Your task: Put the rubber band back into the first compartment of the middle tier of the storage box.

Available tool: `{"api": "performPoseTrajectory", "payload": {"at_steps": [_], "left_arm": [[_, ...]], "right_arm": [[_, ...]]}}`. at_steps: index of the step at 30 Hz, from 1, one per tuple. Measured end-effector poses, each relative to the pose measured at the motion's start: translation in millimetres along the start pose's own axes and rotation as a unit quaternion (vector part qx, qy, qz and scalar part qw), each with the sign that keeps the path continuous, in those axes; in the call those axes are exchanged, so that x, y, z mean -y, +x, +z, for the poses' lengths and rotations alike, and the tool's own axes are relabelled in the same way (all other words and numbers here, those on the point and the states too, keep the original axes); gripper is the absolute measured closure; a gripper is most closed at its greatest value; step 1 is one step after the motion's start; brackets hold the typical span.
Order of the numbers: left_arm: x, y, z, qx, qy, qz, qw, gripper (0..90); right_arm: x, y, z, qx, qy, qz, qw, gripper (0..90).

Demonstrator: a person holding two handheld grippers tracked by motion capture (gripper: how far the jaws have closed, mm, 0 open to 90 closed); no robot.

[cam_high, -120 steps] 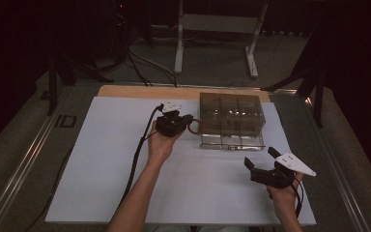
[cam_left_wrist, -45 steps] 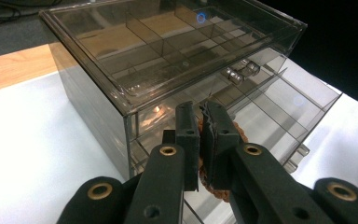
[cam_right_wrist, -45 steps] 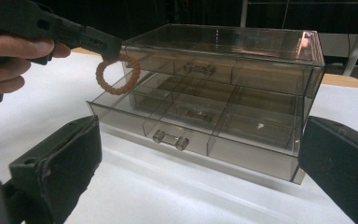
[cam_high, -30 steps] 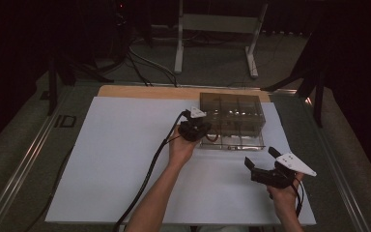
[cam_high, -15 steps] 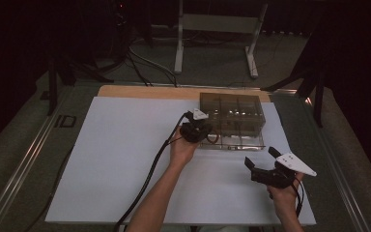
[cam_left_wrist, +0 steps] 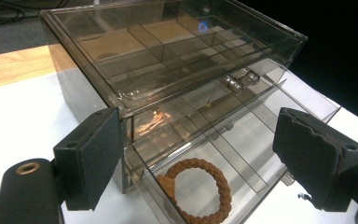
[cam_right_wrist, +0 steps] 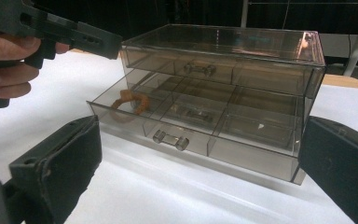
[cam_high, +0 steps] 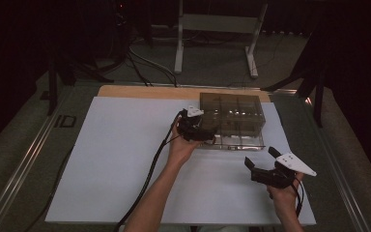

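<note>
From the high view, the left gripper (cam_high: 207, 133) hangs over the near left end of the clear drawer box (cam_high: 232, 121), which sits on the white tabletop (cam_high: 116, 164) at about 1 o'clock from the middle. The right gripper (cam_high: 261, 166) waits at 5 o'clock, well apart from the box.

In the left gripper view, the jaws have just been opening and nothing is between them. The brown woven ring (cam_left_wrist: 198, 191) lies in the left part of the pulled-out bottom drawer (cam_left_wrist: 242, 154), just below the jaws. The ring looks let go. A good next move is to lift the gripper straight up, so the pads do not bump the drawer wall or drag the ring out.

In the right gripper view, the right gripper's jaws are wide apart and hold nothing. The drawer's small clear knob (cam_right_wrist: 170, 137) faces this gripper. To shut the drawer well, I think it should push slowly on the middle of the front, so the light box does not slide.
</note>
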State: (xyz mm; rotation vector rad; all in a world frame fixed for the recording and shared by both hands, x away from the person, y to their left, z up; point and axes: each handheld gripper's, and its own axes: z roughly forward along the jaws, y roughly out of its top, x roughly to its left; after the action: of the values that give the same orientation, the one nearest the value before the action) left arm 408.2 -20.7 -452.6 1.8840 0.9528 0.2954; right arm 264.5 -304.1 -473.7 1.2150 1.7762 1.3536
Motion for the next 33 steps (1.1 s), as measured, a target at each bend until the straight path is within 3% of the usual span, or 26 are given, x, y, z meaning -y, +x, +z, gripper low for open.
{"api": "performPoseTrajectory", "payload": {"at_steps": [2, 4, 10, 14, 22, 33], "left_arm": [[-0.3, 0.7, -1.2, 0.001, -0.001, 0.001, 1.0, 16.2], [-0.9, 1.9, -3.0, 0.002, -0.004, -0.003, 1.0, 9.5], [-2.4, 9.0, -14.4, -0.002, -0.016, -0.011, 0.9998, 6.0], [-2.1, 14.5, -24.0, -0.014, -0.022, -0.01, 0.9996, 0.8], [4.3, 27.3, -48.5, -0.047, -0.031, 0.002, 0.9984, 0.8], [10.1, 43.9, -74.9, -0.068, -0.035, 0.006, 0.9971, 0.8]], "right_arm": [[0.0, -0.3, 0.0, 0.0, 0.0, 0.001, 1.0, 0.0], [0.0, -0.4, -0.1, 0.001, 0.0, 0.0, 1.0, 0.0], [0.0, -0.8, -0.3, 0.001, -0.001, 0.0, 1.0, 0.0], [0.0, -0.1, 0.0, 0.0, 0.0, 0.0, 1.0, 0.0], [0.0, 0.5, 0.0, 0.0, 0.0, 0.001, 1.0, 0.0], [0.2, 0.7, 0.4, 0.0, 0.0, 0.002, 1.0, 0.0]]}}
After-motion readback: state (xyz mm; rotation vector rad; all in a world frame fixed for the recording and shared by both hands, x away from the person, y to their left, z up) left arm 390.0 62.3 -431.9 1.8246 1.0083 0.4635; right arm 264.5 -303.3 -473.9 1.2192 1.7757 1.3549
